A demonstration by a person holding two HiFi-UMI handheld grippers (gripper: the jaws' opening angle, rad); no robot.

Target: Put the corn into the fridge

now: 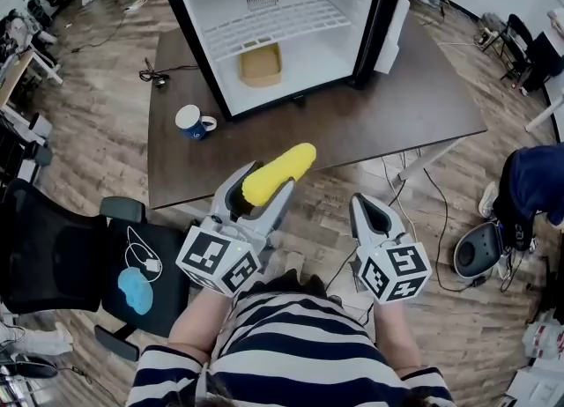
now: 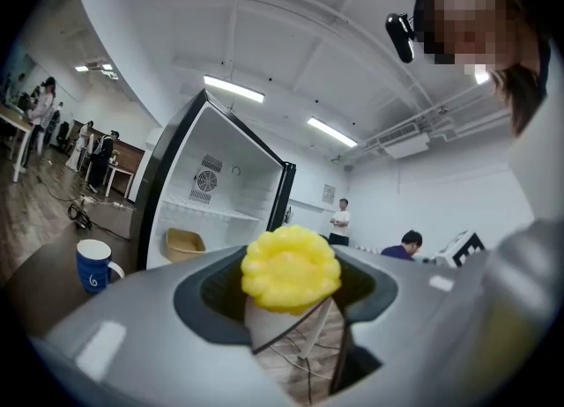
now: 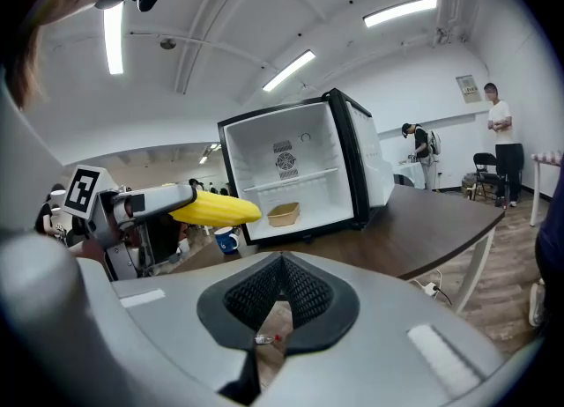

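A yellow corn cob [image 1: 278, 173] is held lengthwise in my left gripper [image 1: 261, 192], which is shut on it; its tip points toward the fridge. In the left gripper view the corn's [image 2: 291, 268] end fills the space between the jaws. The small white fridge [image 1: 282, 22] stands open on the dark brown table [image 1: 405, 106], with a wire shelf and a tan container [image 1: 261, 64] on its floor. My right gripper [image 1: 371, 213] hovers near the table's front edge, shut with nothing in it. From the right gripper view I see the corn [image 3: 216, 210], the fridge [image 3: 295, 172] and my own closed jaws [image 3: 280, 282].
A blue and white mug [image 1: 190, 122] stands on the table left of the fridge. A black cable [image 1: 154, 73] lies at the table's back left. A black chair [image 1: 97, 255] is at my left, a person in blue [image 1: 538, 181] at the right, cables on the wooden floor.
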